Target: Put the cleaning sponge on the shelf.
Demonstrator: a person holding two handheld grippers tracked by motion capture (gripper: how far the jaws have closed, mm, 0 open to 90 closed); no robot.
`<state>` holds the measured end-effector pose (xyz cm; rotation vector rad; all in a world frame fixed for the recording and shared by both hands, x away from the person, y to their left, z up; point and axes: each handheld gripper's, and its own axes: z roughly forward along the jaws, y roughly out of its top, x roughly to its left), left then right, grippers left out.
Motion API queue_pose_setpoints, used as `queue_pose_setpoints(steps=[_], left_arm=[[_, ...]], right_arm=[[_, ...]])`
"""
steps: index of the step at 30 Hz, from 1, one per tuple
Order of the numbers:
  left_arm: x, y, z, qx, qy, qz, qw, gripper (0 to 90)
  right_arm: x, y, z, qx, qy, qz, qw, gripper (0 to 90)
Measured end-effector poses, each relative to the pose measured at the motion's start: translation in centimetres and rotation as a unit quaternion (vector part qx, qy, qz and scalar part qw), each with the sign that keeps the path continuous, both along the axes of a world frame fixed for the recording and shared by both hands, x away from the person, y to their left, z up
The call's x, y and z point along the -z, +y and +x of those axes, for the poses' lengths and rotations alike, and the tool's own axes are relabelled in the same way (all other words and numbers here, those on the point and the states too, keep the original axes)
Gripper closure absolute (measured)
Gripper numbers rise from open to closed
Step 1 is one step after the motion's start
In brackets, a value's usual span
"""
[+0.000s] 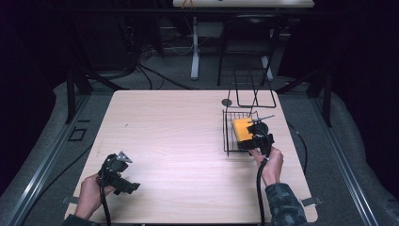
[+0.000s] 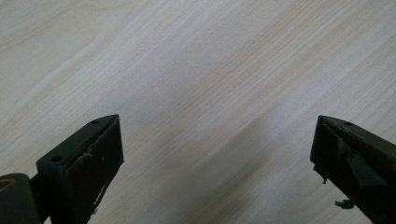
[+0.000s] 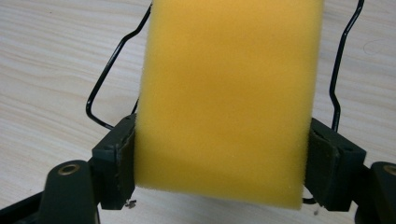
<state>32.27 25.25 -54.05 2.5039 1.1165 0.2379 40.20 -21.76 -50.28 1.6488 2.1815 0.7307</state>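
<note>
Yellow sponge (image 3: 229,98) pinched between the right tool's (image 3: 223,163) jaws, over the wire rack (image 1: 229,136); left tool (image 2: 217,158) spread.

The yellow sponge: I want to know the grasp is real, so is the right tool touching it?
Touching. In the right gripper view both jaws of the right tool press against the sides of the yellow sponge, with no gap on either side.
</note>
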Motion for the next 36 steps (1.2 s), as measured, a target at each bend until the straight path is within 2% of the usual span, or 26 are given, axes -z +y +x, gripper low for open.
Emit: queue_pose_setpoints(steps=[11, 26, 36], left_arm=[[0.0, 0.0, 0.0, 0.003, 0.001, 0.002, 1.0000, 2.8], [-0.1, -0.1, -0.1, 0.004, -0.003, 0.001, 1.0000, 2.9], [-0.1, -0.1, -0.1, 0.007, -0.002, 0.002, 1.0000, 2.9]], right_arm=[[0.8, 0.1, 0.9, 0.024, 0.009, -0.001, 0.9997, 22.9], [1.8, 0.6, 1.6, 0.031, 0.024, -0.007, 0.9992, 22.6], [2.1, 0.4, 1.6, 0.046, 0.026, 0.000, 0.9986, 21.4]])
